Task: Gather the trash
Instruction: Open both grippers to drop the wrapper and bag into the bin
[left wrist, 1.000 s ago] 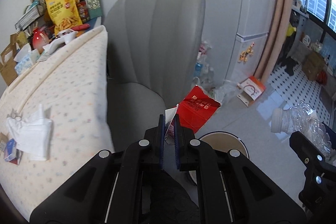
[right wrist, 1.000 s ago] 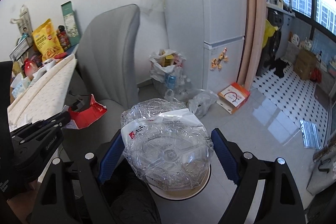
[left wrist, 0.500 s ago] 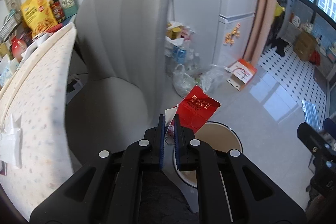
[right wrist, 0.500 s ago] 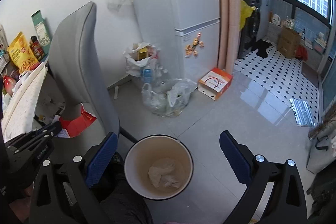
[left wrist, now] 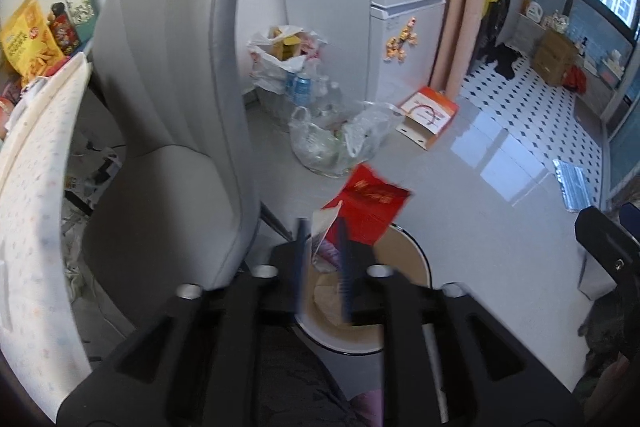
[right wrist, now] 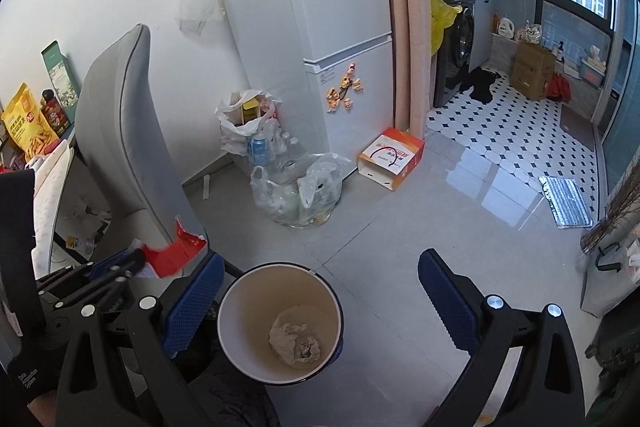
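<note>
Left hand-held gripper (left wrist: 323, 259): its blue fingers (left wrist: 301, 259) are set a narrow gap apart, and a red paper packet (left wrist: 366, 205) is seen between them; whether the packet is gripped cannot be told, as this view is blurred.
Red paper packet: torn, with a white inner flap, seen above the near left rim of the waste bin (left wrist: 404, 255); in the right wrist view it (right wrist: 172, 255) is seen at the tip of the left gripper (right wrist: 136, 261), left of the bin (right wrist: 256, 283).
Right hand-held gripper (right wrist: 320, 287): opened wide, nothing held, its blue pads (right wrist: 192, 303) placed on either side of the bin.
Waste bin: round, white-rimmed with a tan inside, stood on the floor; a crumpled clear plastic wad (right wrist: 296, 343) is seen lying at its bottom.
Grey chair (left wrist: 172, 115): stood left of the bin, with its tall back toward the wall.
Surface (left wrist: 28, 187): covered with a dotted cloth, at the far left beside the chair; a yellow snack bag (left wrist: 24, 39) is kept at its far end.
Clear plastic bag (right wrist: 296, 191): filled with bottles, on the floor beyond the bin, near the white refrigerator (right wrist: 320, 27).
Orange-and-white carton (right wrist: 392, 157): laid on the floor just right of the refrigerator.
</note>
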The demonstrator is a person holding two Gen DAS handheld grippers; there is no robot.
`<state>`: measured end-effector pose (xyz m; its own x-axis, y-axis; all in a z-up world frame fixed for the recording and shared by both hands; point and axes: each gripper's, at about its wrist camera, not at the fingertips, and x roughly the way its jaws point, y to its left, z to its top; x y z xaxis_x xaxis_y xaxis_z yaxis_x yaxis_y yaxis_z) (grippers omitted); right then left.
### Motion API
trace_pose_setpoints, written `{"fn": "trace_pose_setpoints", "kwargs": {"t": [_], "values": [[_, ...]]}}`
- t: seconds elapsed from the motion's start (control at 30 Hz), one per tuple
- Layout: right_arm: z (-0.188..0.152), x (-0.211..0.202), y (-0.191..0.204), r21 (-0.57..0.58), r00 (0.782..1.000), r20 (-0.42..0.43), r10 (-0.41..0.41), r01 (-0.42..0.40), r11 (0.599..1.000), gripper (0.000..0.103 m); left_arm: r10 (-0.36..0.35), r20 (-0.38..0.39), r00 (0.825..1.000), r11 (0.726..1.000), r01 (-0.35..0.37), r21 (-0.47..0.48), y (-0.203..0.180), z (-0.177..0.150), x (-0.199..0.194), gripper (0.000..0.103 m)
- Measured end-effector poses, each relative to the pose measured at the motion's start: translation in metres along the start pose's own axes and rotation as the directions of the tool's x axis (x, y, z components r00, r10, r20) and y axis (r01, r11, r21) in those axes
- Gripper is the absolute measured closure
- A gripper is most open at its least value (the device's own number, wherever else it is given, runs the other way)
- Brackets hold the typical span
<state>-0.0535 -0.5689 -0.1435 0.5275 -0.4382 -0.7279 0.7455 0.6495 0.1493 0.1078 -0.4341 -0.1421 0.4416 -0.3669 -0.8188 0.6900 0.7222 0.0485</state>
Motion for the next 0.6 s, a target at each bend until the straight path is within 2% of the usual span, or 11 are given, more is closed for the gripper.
{"fn": "trace_pose_setpoints", "kwargs": {"t": [0.03,0.17,0.33,0.5,0.6], "values": [[0.000,0.000,0.000,0.006,1.000,-0.002,0.000,0.000,1.000,0.008,-0.005,0.010,1.000,1.000,0.005,-0.002,0.000,0.000,-0.001,0.055],[0.000,-0.001,-0.001,0.011,1.000,-0.004,0.001,-0.001,1.000,0.008,0.002,0.019,1.000,1.000,-0.002,0.000,-0.002,0.000,-0.004,0.044],[0.001,-0.002,0.004,0.006,1.000,0.000,0.015,-0.015,1.000,0.008,0.015,0.050,0.999,0.999,-0.013,-0.038,0.010,0.005,-0.018,0.020],[0.004,-0.015,0.021,-0.016,0.999,0.026,0.027,-0.027,1.000,0.008,0.092,0.109,0.990,0.994,-0.084,-0.073,0.034,0.011,-0.048,0.008],[0.007,-0.024,0.037,-0.042,0.998,0.037,0.043,-0.042,0.998,0.008,0.126,0.138,0.982,0.989,-0.114,-0.095,0.049,0.012,-0.066,0.006]]}}
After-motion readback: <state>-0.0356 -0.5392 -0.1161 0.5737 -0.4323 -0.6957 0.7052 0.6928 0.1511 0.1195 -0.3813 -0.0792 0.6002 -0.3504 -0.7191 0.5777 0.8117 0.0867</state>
